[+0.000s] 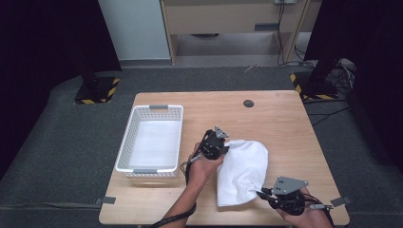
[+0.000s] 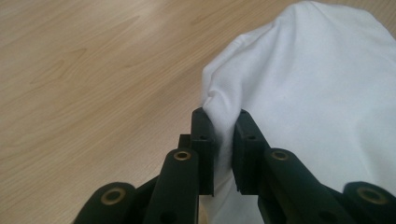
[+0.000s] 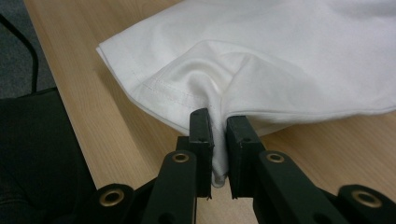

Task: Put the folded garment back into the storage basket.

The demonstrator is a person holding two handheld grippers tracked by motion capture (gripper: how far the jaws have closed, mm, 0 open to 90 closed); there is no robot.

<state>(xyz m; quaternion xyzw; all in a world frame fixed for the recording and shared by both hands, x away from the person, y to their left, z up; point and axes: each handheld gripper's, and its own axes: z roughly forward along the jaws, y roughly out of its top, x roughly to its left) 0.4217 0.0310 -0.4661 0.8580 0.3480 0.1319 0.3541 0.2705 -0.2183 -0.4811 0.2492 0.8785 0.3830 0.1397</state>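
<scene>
White cloth (image 1: 242,171) folded on table (image 1: 280,118), right of basket (image 1: 153,110). Left gripper (image 1: 222,151), right gripper (image 1: 262,193) each clenched on cloth edge. Advice: lift both evenly, keep fold taut, carry toward basket.

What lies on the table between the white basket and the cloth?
Just the left tool, shut on the white cloth's near edge; otherwise bare wood beside the basket, per the high view.
</scene>
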